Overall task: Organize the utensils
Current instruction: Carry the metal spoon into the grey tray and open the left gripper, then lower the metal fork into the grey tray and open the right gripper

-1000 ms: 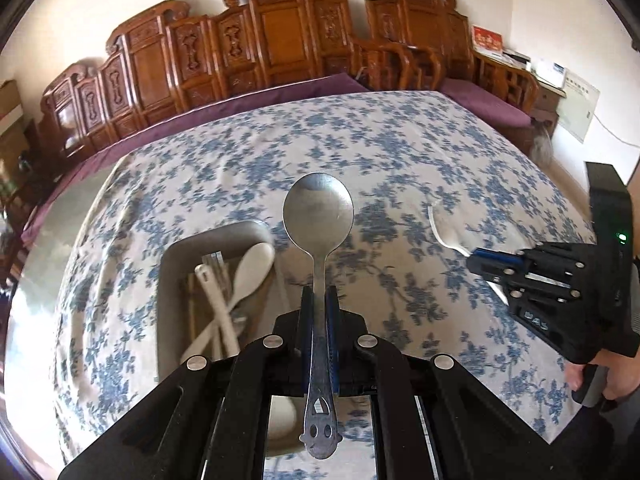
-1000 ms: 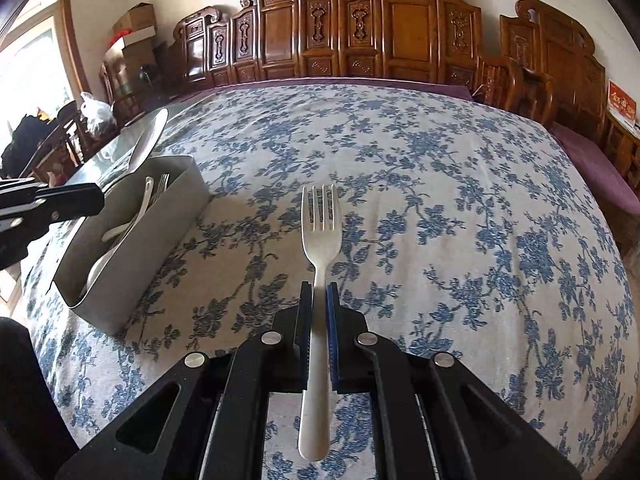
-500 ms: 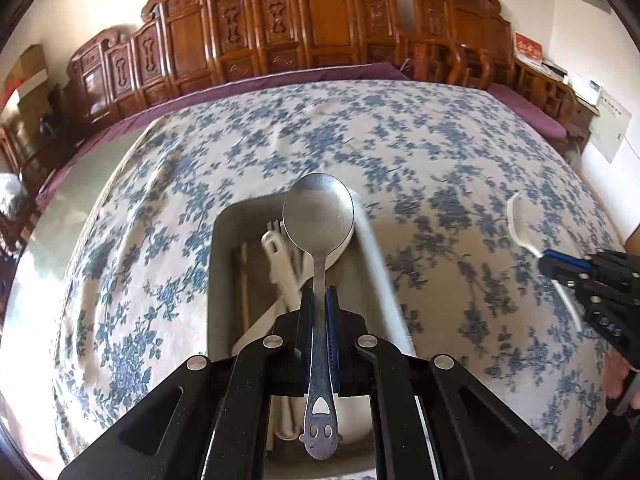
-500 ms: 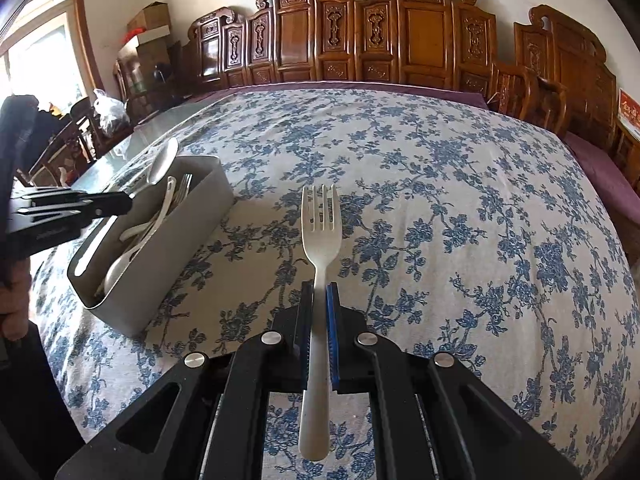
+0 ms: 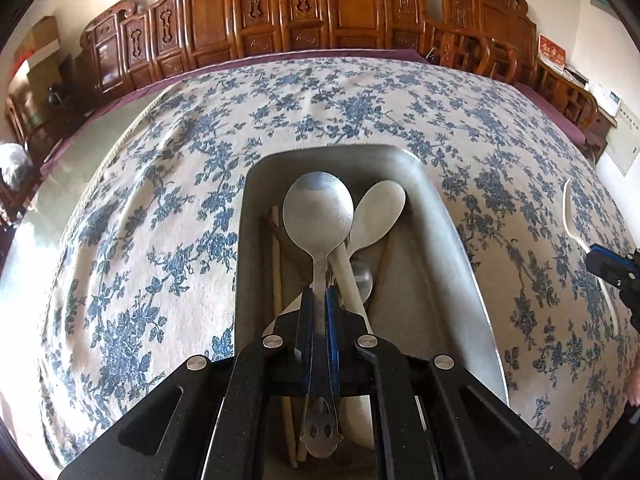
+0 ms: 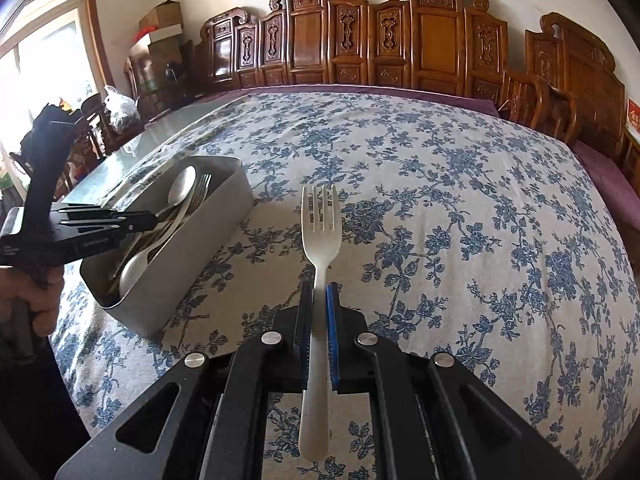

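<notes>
My left gripper (image 5: 319,294) is shut on the handle of a metal spoon (image 5: 318,214), its bowl held over the inside of the grey utensil box (image 5: 466,248). In the box lie a white spoon (image 5: 378,212), chopsticks (image 5: 276,268) and other cutlery. My right gripper (image 6: 319,290) is shut on a white plastic fork (image 6: 321,220), tines pointing away, above the flowered cloth to the right of the box (image 6: 208,236). In the right wrist view the left gripper (image 6: 150,220) reaches into the box from the left. The right gripper (image 5: 592,258) shows at the right edge of the left wrist view.
The table carries a blue-flowered cloth (image 6: 460,208) with a bare glossy strip (image 5: 120,124) at its left side. Carved wooden chairs (image 6: 400,40) line the far edge. A hand (image 6: 36,292) holds the left gripper's handle. Boxes and bags (image 6: 156,40) stand at the back left.
My left gripper has moved left and down with the metal spoon, from beside the box to over its inside. The right gripper and its fork have stayed nearly still.
</notes>
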A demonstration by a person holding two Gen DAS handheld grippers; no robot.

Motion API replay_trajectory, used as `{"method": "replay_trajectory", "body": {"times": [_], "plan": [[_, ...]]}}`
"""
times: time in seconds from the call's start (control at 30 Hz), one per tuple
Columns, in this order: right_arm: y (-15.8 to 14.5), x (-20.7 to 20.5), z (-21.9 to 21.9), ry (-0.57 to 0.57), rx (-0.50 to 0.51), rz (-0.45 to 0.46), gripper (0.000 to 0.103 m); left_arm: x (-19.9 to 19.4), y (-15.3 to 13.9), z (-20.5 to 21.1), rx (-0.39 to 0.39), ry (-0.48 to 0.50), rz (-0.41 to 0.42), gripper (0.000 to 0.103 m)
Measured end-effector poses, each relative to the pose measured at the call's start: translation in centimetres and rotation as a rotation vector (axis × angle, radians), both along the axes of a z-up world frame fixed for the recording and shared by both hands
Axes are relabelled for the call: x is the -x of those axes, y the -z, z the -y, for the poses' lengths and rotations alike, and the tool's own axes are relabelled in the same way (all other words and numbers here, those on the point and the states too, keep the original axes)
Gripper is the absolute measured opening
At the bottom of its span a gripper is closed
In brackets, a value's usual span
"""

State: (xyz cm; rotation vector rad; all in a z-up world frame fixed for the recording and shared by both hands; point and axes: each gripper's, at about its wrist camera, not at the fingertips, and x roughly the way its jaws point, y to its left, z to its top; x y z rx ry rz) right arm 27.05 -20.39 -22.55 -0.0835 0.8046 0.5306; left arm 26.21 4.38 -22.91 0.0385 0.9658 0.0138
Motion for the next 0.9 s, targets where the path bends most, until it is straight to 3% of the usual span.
{"method": "replay_trajectory", "body": {"times": [0.47, 0.6, 0.77, 0.9], "plan": [[-0.9, 1.1, -0.8, -0.014, -0.012, 0.018, 0.008, -0.5, 0.4, 0.0, 0.011, 0.002, -0.022, 0.006], [-1.3, 1.6, -1.1, -0.017, -0.021, 0.024, 0.008, 0.0, -0.4, -0.2, 0.003, 0.002, 0.008, 0.021], [-2.1, 2.2, -1.8, -0.025, -0.044, 0.029, 0.008, 1.0, -1.9, -0.7, 0.001, 0.004, 0.052, 0.025], [-2.6, 3.0, -2.6, -0.033, -0.074, 0.015, 0.008, 1.6, -3.1, -1.3, -0.005, 0.012, 0.089, 0.035]]}}
